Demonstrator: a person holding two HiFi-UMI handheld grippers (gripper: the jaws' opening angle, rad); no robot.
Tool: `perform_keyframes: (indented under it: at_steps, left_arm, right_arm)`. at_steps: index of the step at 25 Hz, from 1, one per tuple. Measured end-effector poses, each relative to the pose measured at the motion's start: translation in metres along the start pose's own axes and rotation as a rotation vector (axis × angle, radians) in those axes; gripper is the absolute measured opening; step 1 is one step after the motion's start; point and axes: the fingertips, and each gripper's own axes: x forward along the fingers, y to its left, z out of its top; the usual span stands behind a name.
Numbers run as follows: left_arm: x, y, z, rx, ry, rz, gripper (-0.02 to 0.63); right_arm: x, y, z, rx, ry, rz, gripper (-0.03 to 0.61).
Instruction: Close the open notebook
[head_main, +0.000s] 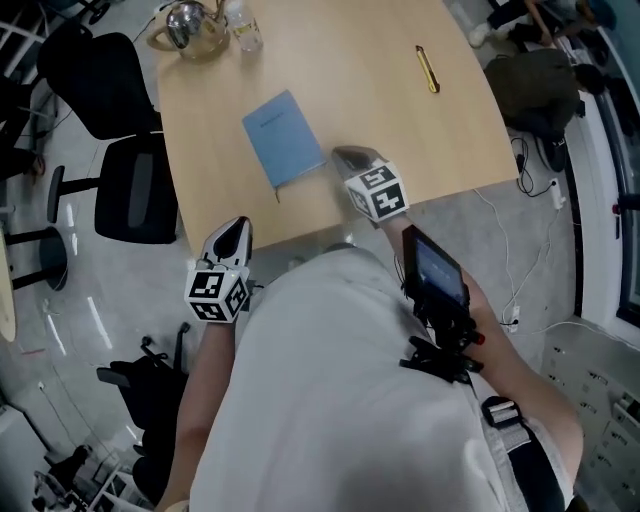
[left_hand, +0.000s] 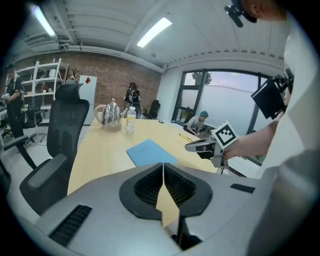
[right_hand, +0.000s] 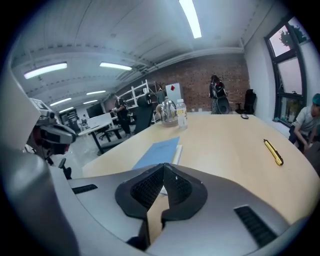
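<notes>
Presently the notebook (head_main: 285, 138) is seen flat on the surface (head_main: 390, 110), apparently shut, its long axis running upper left to lower right. The right gripper (head_main: 348, 157), jaws together and empty, is nearer, just lower right of it. The left gripper (head_main: 236, 232), likewise closed on nothing, is noted below the surface's edge.

The notebook (head_main: 284, 138) is plain blue, the desk (head_main: 380, 120) pale wood-tone, the pen (head_main: 428, 69) at its two o'clock yellow, the kettle (head_main: 186, 25) at eleven o'clock silvery, and the left hand-held gripper (head_main: 238, 226) and right hand-held gripper (head_main: 345, 155) grey with black-and-white square-patterned cubes (head_main: 378, 192).
</notes>
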Motion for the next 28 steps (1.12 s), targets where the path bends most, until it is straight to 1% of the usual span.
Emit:
perform_keyframes:
  at_steps: [4, 8, 13, 21, 28]
  left_arm:
    - [-0.010, -0.004, 0.000, 0.009, -0.030, -0.028, 0.012]
    - [-0.022, -0.002, -0.007, 0.013, -0.050, -0.045, 0.012]
    - [-0.035, -0.005, -0.016, 0.025, -0.061, -0.085, 0.012]
    - [-0.051, -0.011, -0.021, 0.056, -0.072, -0.136, 0.012]
    - [-0.057, -0.014, -0.031, 0.050, -0.067, -0.163, 0.012]
  right_arm:
    - [-0.032, 0.029, 0.009, -0.009, -0.052, 0.048, 0.017]
    - [-0.055, 0.055, 0.016, 0.043, -0.103, 0.062, 0.017]
    - [-0.073, 0.088, 0.019, 0.034, -0.148, 0.072, 0.017]
    - [-0.096, 0.127, 0.007, 0.047, -0.182, 0.072, 0.017]
    - [-0.104, 0.140, 0.001, 0.047, -0.192, 0.059, 0.017]
